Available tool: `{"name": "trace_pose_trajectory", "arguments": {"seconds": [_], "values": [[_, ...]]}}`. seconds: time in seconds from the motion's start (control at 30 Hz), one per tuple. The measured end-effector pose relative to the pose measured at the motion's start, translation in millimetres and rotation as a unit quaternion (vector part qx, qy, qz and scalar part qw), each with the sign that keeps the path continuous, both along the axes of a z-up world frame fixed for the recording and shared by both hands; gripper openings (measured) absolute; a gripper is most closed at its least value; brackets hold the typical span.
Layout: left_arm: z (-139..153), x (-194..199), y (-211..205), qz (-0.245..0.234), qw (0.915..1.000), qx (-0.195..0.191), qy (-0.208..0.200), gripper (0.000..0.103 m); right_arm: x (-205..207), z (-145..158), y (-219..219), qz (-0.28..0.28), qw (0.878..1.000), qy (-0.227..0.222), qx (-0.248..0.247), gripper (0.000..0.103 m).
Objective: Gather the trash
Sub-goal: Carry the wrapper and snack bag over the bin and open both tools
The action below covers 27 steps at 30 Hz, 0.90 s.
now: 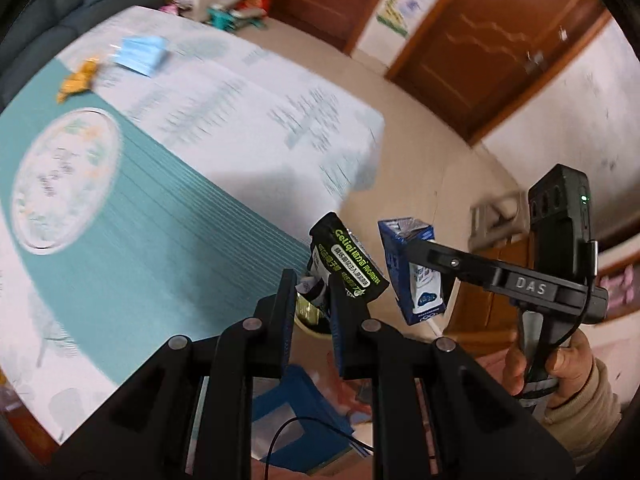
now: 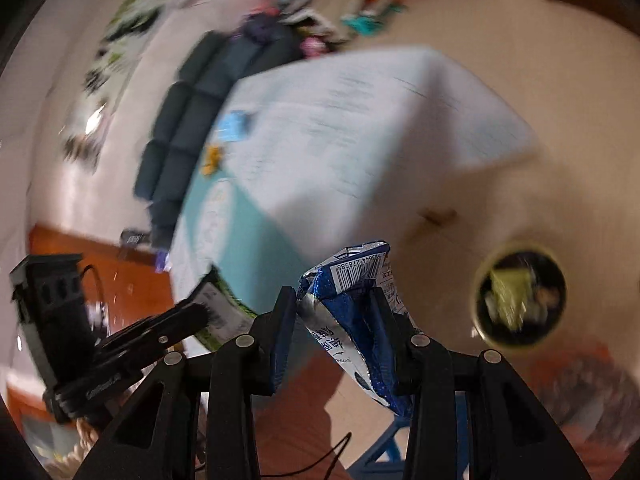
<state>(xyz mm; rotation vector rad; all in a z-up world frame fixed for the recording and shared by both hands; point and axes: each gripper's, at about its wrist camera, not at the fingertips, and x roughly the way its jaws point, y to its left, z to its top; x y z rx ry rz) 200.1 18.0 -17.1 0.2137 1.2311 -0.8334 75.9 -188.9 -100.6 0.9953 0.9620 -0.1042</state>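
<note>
1. Left tongs (image 1: 312,292) clamped tight on a black pouch (image 1: 348,264). The pouch is crumpled, with green and white print on its face, and sticks up and to the right from the jaws. It is held in the air past the near right edge of the tabletop (image 1: 168,208).
2. Right tongs (image 2: 334,312) gripping a blue carton (image 2: 352,312). The carton is squashed, with a silver lining showing at its torn top, a white panel with a barcode near the top, and white print lower down. It sits tilted between the jaws, off the tabletop and over the floor.
3. In the left wrist view the same carton (image 1: 416,276) is just right of the pouch, close but apart. The right tongs come in from the right, held by a hand (image 1: 560,364) in a beige sleeve.
4. Round bin (image 2: 520,300) on the floor to the right of the carton, with yellow-green scrap and dark bits inside. The view is blurred, so details are unclear.
5. More trash on the far left of the tabletop: a light blue packet (image 1: 142,52) and an orange wrapper (image 1: 78,78) beside it, both lying flat.
6. Tabletop cover is teal near and white with grey print far, and a round white patterned plate (image 1: 64,180) sits on the teal part at left.
7. Blue stool (image 1: 288,412) is on the floor below the left tongs.
</note>
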Motion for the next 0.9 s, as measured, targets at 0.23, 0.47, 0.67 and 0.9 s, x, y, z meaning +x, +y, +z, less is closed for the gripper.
{"name": "trace_pose_trajectory", "arguments": {"seconds": [0.23, 0.47, 0.67, 0.9], "values": [[-71.4, -47.6, -63.8, -0.064, 0.9955, 0.064, -0.029, 0.013, -65.9, -108.7, -43.6, -0.083, 0.991, 0.089, 0.05, 0.037], [-150.9, -67.5, -110.9, -0.089, 0.9854, 0.142, -0.032, 0.013, -101.2, -207.1, -73.1, -0.15, 0.968, 0.168, 0.114, 0.037], [-215.1, -80.0, -143.1, -0.108, 0.9748, 0.192, -0.037, 0.013, -99.1, -270.9, -79.2, -0.167, 0.949, 0.229, 0.139, 0.037], [-280.4, -85.5, -177.6, -0.14, 0.9609, 0.237, -0.033, 0.013, -81.6, -303.2, -88.2, -0.176, 0.943, 0.244, 0.14, 0.037]]}}
